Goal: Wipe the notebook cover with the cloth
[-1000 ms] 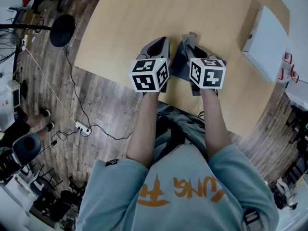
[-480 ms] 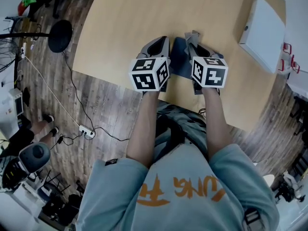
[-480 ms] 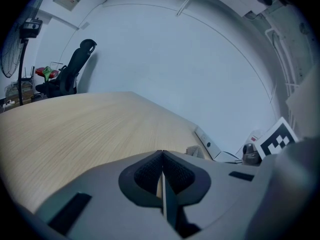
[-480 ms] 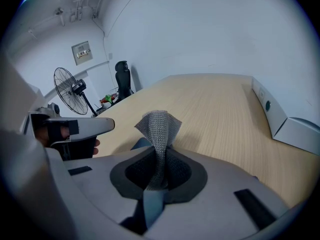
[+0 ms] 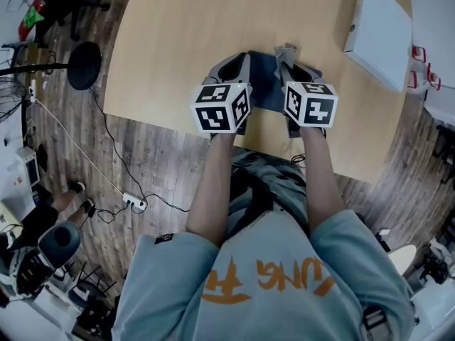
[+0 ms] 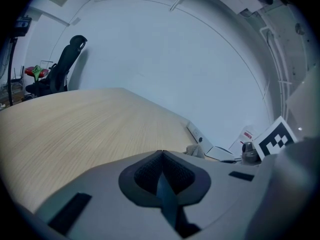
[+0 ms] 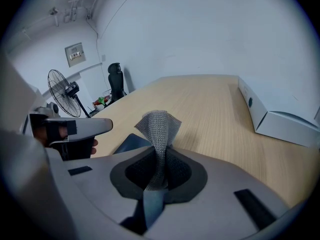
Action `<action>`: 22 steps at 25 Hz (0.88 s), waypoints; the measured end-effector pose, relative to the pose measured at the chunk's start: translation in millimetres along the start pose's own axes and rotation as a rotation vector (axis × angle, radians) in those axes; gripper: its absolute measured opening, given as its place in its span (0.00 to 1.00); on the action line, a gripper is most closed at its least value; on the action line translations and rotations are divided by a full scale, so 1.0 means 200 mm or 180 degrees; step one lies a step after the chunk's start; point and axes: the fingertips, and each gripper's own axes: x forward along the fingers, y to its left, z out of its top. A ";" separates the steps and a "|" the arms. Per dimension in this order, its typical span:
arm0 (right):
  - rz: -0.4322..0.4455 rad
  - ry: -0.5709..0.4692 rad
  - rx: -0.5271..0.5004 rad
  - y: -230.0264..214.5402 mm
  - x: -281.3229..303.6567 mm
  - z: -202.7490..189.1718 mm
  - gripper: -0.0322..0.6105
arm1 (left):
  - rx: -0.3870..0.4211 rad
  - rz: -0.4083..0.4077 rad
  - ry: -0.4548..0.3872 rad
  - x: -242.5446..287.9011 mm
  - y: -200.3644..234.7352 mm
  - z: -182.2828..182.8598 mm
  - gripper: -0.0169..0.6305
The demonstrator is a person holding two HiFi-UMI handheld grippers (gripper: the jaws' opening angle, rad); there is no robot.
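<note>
Pale wood table, plank floor, white walls. Fan and chair beyond. White box at table's right. Notebook flat near front edge, between grippers. Left gripper jaws together, nothing seen between. Right gripper clamped on cloth. Orange print on shirt, only partly legible.

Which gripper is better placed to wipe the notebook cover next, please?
The right gripper: it is shut on the cloth, right beside the notebook. The left gripper is shut with nothing between its jaws.
</note>
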 end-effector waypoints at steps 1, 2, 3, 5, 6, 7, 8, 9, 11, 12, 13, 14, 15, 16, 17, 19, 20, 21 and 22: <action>-0.0017 -0.0001 0.0011 -0.01 -0.01 0.00 0.10 | 0.0006 -0.0015 0.0009 0.00 -0.01 0.00 0.05; -0.0036 -0.0004 0.0022 -0.02 -0.02 -0.01 0.10 | 0.0012 -0.0032 0.0017 0.01 -0.02 0.00 0.05; -0.0058 -0.0008 0.0035 -0.03 -0.02 -0.01 0.10 | 0.0018 -0.0050 0.0025 0.01 -0.03 -0.01 0.05; -0.0105 -0.0012 0.0069 -0.07 -0.04 -0.02 0.10 | 0.0024 -0.0085 0.0042 0.02 -0.05 -0.01 0.05; -0.0128 -0.0014 0.0090 -0.09 -0.05 -0.02 0.10 | 0.0027 -0.0102 0.0051 0.03 -0.07 -0.02 0.05; -0.0149 -0.0015 0.0112 -0.11 -0.05 -0.03 0.10 | 0.0030 -0.0119 0.0061 0.03 -0.08 -0.03 0.05; -0.0168 -0.0017 0.0133 -0.13 -0.06 -0.04 0.10 | 0.0034 -0.0136 0.0072 0.04 -0.09 -0.03 0.05; -0.0187 -0.0018 0.0152 -0.14 -0.07 -0.05 0.10 | 0.0038 -0.0152 0.0084 0.05 -0.10 -0.04 0.05; -0.0221 -0.0025 0.0193 -0.18 -0.09 -0.06 0.10 | 0.0051 -0.0184 0.0106 0.07 -0.12 -0.05 0.05; -0.0241 -0.0031 0.0212 -0.19 -0.10 -0.06 0.10 | 0.0057 -0.0201 0.0113 0.07 -0.13 -0.05 0.05; -0.0263 -0.0036 0.0228 -0.21 -0.10 -0.07 0.10 | 0.0062 -0.0216 0.0118 0.08 -0.14 -0.05 0.05; -0.0285 -0.0041 0.0242 -0.23 -0.11 -0.07 0.10 | 0.0067 -0.0228 0.0121 0.08 -0.15 -0.05 0.05; -0.0304 -0.0044 0.0258 -0.25 -0.12 -0.08 0.10 | 0.0074 -0.0236 0.0126 0.09 -0.16 -0.06 0.05; -0.0321 -0.0045 0.0274 -0.27 -0.13 -0.09 0.10 | 0.0080 -0.0243 0.0131 0.09 -0.17 -0.06 0.05; -0.0340 -0.0046 0.0292 -0.28 -0.14 -0.09 0.10 | 0.0086 -0.0251 0.0134 0.09 -0.18 -0.06 0.05; -0.0379 -0.0050 0.0336 -0.32 -0.16 -0.11 0.10 | 0.0102 -0.0271 0.0131 0.10 -0.21 -0.06 0.05; -0.0398 -0.0056 0.0359 -0.34 -0.17 -0.12 0.10 | 0.0112 -0.0282 0.0127 0.10 -0.22 -0.06 0.05; -0.0415 -0.0065 0.0382 -0.36 -0.18 -0.12 0.10 | 0.0122 -0.0289 0.0125 0.10 -0.23 -0.06 0.05; -0.0432 -0.0074 0.0404 -0.38 -0.19 -0.13 0.10 | 0.0131 -0.0294 0.0126 0.10 -0.24 -0.06 0.05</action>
